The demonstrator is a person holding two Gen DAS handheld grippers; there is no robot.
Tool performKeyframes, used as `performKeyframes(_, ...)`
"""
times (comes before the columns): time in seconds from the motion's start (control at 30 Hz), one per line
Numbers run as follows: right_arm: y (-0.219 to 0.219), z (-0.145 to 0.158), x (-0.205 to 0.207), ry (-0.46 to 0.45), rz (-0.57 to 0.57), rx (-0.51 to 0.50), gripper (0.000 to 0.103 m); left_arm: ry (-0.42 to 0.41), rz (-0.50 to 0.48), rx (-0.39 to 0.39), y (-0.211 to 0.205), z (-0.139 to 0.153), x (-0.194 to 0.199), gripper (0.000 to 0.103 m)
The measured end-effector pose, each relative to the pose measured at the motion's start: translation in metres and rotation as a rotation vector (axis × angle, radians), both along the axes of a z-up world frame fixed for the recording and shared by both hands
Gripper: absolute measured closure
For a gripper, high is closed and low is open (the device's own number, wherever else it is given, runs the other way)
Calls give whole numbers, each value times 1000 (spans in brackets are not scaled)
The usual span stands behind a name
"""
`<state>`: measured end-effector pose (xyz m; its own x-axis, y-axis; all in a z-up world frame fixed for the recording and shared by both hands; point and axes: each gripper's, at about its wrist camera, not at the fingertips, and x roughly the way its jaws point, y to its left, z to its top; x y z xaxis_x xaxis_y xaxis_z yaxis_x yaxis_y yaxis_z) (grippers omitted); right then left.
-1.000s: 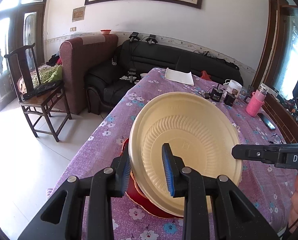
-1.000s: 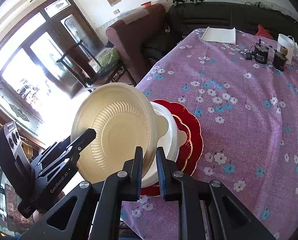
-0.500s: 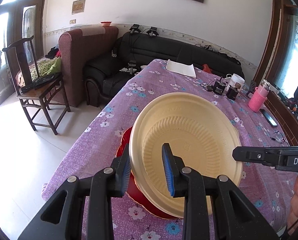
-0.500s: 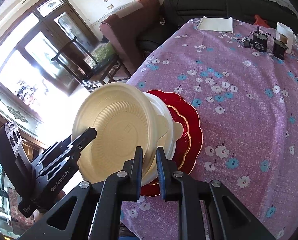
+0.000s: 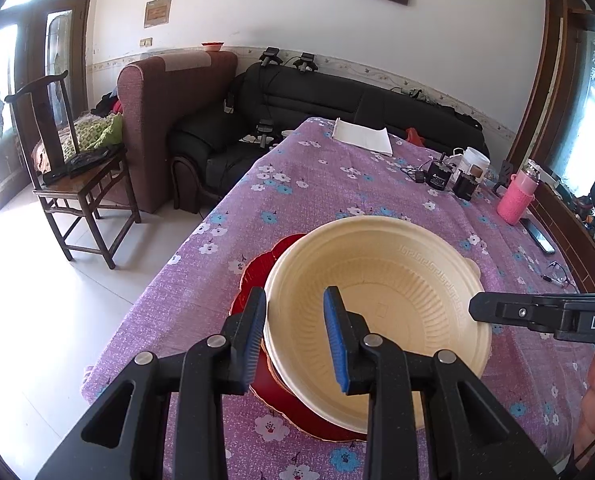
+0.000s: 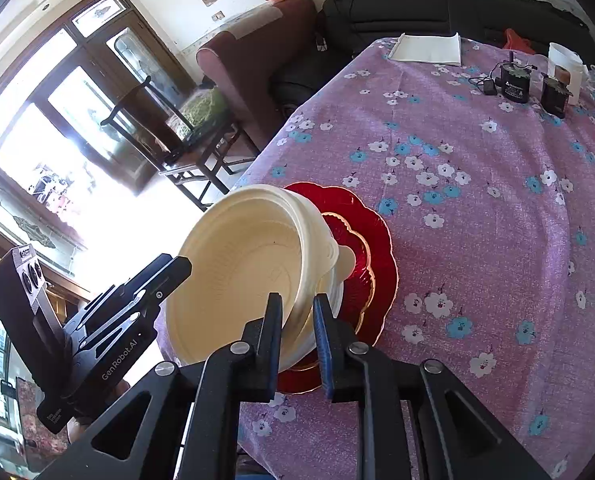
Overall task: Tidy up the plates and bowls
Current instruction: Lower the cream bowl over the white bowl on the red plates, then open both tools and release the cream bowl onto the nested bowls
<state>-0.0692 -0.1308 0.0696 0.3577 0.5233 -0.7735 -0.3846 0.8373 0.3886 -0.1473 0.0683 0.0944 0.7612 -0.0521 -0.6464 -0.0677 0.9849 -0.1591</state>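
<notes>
Left gripper [image 5: 295,336], bottom centre of the left wrist view: fingers straddle the near rim of the cream bowl [image 5: 381,312], outer pad on the wall, inner pad standing off inside — not clamped as far as I can tell. Right gripper [image 6: 295,338], bottom centre of the right wrist view: narrow jaws either side of the opposite rim, nipping it.

The bowl sits tilted in a white bowl [image 6: 331,280] beneath it, on the stacked red plates [image 6: 377,240], centre of frame on the purple flowered tablecloth [image 5: 329,184].

Judgement: nesting step, nearly done. To finish well — level the rim, lower both sides together, release only once seated. Uneven release could tip the stack.

Upper right, well apart: pink bottle [image 5: 515,196].
</notes>
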Motion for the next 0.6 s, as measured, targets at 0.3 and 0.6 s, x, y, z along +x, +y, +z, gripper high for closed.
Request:
performKeyframes(0.3,-2,0,1,4,-4,3,84,0,4,-1,-1,1,1,74)
performKeyframes(0.6,-19,7,0,-23,-33,23,84,-15,3,-21,1,8,-2,73)
